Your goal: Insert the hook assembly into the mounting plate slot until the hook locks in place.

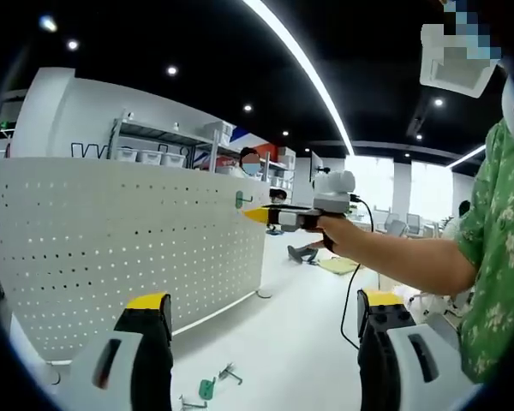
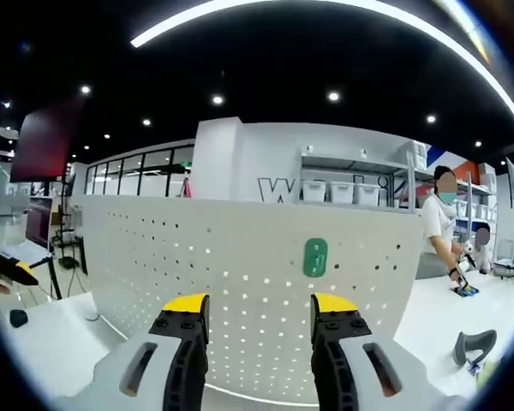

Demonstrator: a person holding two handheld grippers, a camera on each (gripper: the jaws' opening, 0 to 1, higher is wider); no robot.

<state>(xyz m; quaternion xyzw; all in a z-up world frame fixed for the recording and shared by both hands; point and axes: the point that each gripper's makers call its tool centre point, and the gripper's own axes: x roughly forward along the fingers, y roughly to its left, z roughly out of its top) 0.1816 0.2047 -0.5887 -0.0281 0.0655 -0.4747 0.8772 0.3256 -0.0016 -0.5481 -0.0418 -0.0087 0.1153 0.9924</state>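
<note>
- A green hook assembly [image 2: 315, 257] sits on the white perforated mounting plate [image 2: 240, 282], just above the gap between the right gripper [image 2: 260, 310] jaws, which stand released and empty; its seating is too small to judge.
- Left gripper [image 1: 265, 310] jaws are spread, empty.
- Between them, low on the table [image 1: 274, 360], lie spare hooks [image 1: 207, 390], partly cut off.
- A hand [image 1: 334, 229] holds the right gripper up at the plate's edge.

pegboard [image 2: 240, 282]: matt white perforated sheet metal;
green hook [image 2: 315, 257]: smooth plastic;
table [image 1: 283, 342]: smooth white
</note>
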